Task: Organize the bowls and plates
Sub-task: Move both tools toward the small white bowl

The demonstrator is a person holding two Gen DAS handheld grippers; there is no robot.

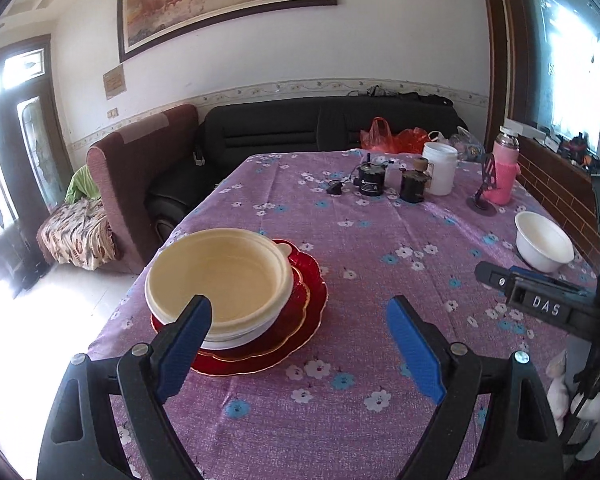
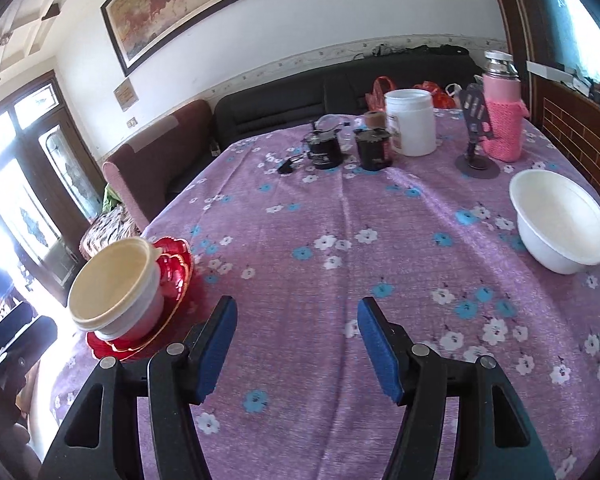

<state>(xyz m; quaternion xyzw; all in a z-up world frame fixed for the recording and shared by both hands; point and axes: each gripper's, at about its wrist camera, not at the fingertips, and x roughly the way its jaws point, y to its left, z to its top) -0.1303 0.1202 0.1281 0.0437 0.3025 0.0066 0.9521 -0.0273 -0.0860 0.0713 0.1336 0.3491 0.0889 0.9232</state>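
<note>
A cream bowl [image 1: 220,276] sits nested on a white bowl, on stacked red plates [image 1: 300,320] near the table's left edge. The stack also shows in the right wrist view [image 2: 116,280], with the red plates [image 2: 176,268] under it. A lone white bowl [image 1: 544,242] stands at the right side of the table; it also shows in the right wrist view [image 2: 560,224]. My left gripper [image 1: 300,344] is open and empty, its left finger just in front of the stack. My right gripper [image 2: 296,344] is open and empty above bare cloth, left of the white bowl.
The table has a purple flowered cloth [image 2: 340,216]. At the back stand two black jars [image 2: 348,146], a white tub [image 2: 412,122], a pink bottle [image 2: 502,120] and a small stand [image 2: 476,136]. A sofa [image 1: 300,128] and armchair [image 1: 140,168] lie beyond. The right gripper's body [image 1: 548,304] shows in the left wrist view.
</note>
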